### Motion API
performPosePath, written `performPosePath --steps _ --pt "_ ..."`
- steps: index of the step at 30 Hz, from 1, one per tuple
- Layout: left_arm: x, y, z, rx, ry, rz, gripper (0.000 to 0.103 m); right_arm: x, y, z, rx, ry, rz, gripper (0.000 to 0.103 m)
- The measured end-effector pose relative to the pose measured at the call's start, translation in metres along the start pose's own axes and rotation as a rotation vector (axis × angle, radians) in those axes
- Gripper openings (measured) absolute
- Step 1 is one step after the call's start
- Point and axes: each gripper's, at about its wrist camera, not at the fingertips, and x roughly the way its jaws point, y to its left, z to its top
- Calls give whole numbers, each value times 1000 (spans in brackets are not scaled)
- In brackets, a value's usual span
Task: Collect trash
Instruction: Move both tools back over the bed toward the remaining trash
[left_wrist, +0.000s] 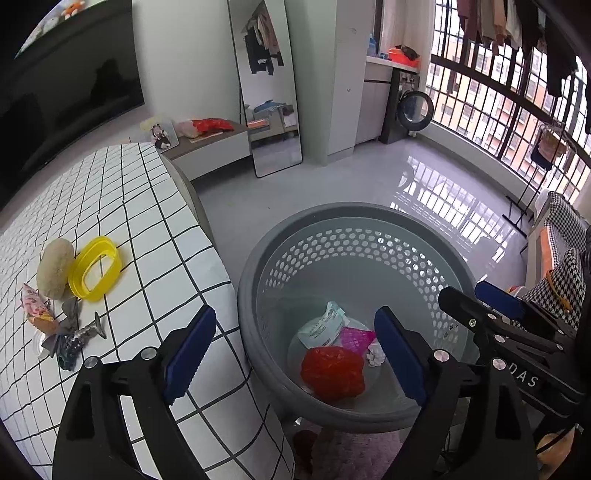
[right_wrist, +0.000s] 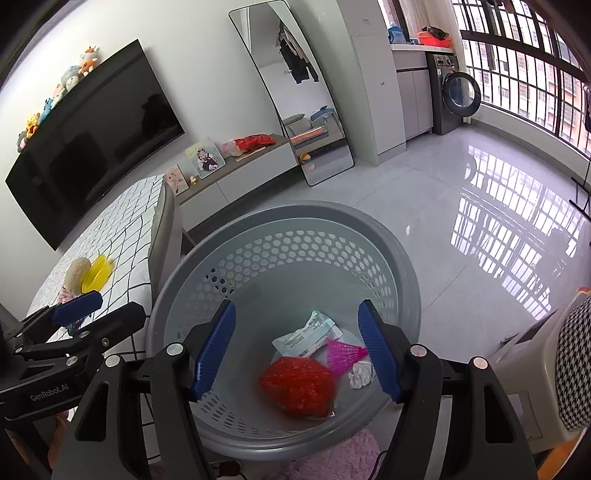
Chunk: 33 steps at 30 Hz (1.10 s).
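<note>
A grey perforated basket (left_wrist: 255, 288) (right_wrist: 162, 321) stands on the floor beside the bed. In it lie a red plastic bag (left_wrist: 332, 373) (right_wrist: 299, 384), a pale wrapper (left_wrist: 321, 326) (right_wrist: 306, 334), a pink net piece (left_wrist: 355, 338) (right_wrist: 341, 354) and a white paper wad (left_wrist: 375, 354) (right_wrist: 361, 373). My left gripper (left_wrist: 295, 354) is open and empty above the basket's left rim. My right gripper (right_wrist: 297, 354) is open and empty over the basket; it shows at the right in the left wrist view (left_wrist: 480, 299). On the bed lie snack wrappers (left_wrist: 40, 314) and crumpled foil (left_wrist: 77, 332).
The checked bedspread (left_wrist: 147, 236) also holds a beige sponge-like lump (left_wrist: 54, 267) and a yellow oval ring (left_wrist: 95, 272). A mirror (right_wrist: 295, 92), a low cabinet (right_wrist: 240, 173) and a TV (right_wrist: 92, 140) stand behind. A houndstooth chair (left_wrist: 561, 266) is at right.
</note>
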Motion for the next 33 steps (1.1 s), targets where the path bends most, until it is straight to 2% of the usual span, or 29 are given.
performPosePath --steps 17,33 --pt "-46 30 -19 -59 -72 39 90 -32 41 -13 -56 -42 36 66" --pt "-99 120 -61 -220 -128 176 90 -33 142 -29 -232 -29 128 66"
